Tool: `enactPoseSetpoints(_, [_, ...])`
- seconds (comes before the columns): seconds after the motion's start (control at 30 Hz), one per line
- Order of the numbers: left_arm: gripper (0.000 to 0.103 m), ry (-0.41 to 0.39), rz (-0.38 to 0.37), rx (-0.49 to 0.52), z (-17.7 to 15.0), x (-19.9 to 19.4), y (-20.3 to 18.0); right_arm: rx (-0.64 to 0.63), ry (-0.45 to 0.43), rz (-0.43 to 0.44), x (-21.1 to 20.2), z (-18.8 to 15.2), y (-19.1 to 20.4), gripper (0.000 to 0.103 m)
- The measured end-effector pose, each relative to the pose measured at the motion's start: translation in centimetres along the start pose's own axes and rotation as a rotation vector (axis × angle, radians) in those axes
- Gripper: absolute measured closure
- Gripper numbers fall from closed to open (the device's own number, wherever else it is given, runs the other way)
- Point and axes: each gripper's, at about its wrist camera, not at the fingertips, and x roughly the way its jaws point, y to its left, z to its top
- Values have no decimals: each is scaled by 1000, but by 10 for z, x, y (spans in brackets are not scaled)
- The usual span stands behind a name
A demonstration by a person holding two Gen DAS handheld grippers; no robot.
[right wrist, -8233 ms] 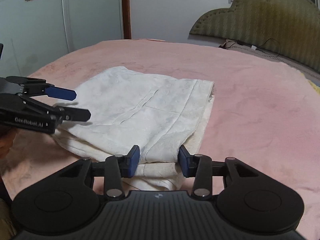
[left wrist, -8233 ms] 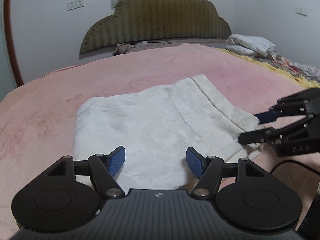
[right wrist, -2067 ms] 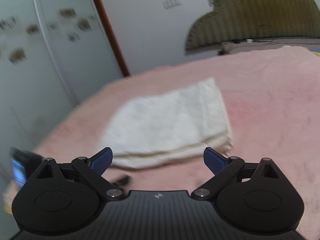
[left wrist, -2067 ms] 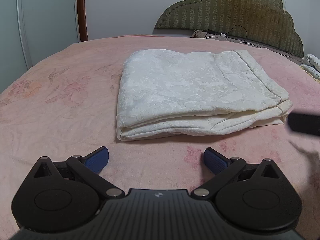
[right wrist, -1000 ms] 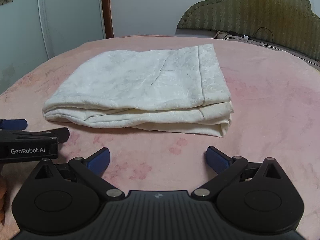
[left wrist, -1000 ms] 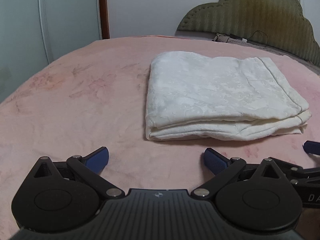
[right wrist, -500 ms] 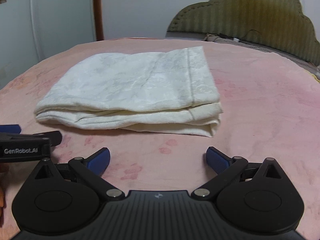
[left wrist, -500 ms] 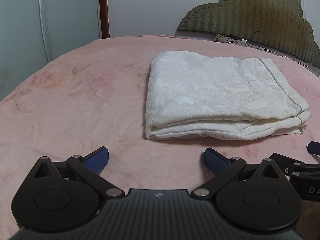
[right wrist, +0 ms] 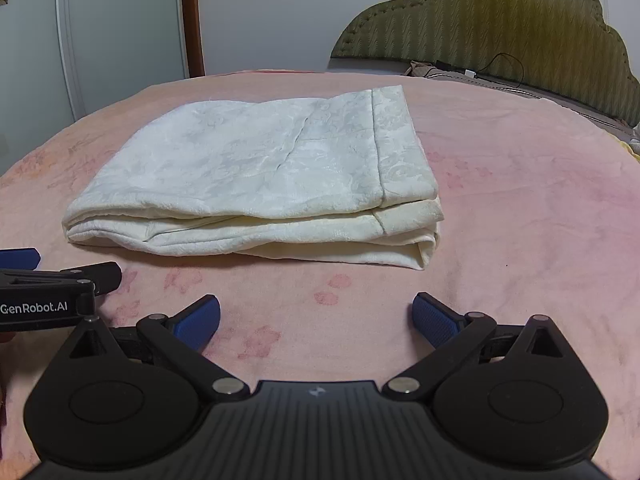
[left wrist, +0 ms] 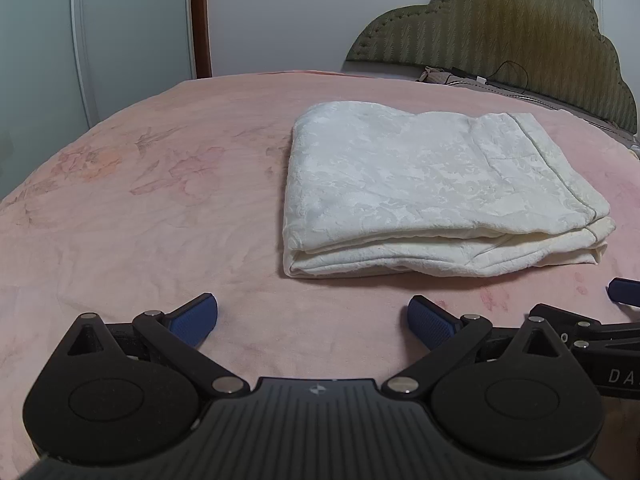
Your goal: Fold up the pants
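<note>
The white pants lie folded into a flat rectangular stack on the pink bedspread. They also show in the right wrist view, with the hem band at the right end. My left gripper is open and empty, hovering just short of the stack's near edge. My right gripper is open and empty, also just in front of the stack. Each gripper shows at the edge of the other's view, the right gripper's blue fingertips at the right and the left gripper's blue fingertips at the left.
A padded olive headboard stands at the back right with a cable and small items below it. White wardrobe doors and a brown door frame stand at the back left. The bedspread stretches wide to the left.
Over the last seconds both grippers let go of the pants and drew back, fully open. In the last half second they hardly moved.
</note>
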Motion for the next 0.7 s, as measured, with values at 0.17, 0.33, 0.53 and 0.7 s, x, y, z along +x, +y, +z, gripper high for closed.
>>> enactPoseSetpoints(0.17, [0, 0, 0, 1, 0, 0, 0, 0, 0, 0, 0, 0, 0, 0])
enactPoseSetpoints(0.33, [0, 0, 1, 2, 0, 1, 0, 14, -3, -11, 0, 0, -1, 0])
enactPoseSetpoints(0.53, [0, 1, 1, 1, 0, 1, 0, 22, -3, -24, 0, 0, -2, 0])
enactPoseSetpoints(0.7, [0, 1, 0, 1, 0, 1, 0, 22, -3, -26, 0, 0, -1, 0])
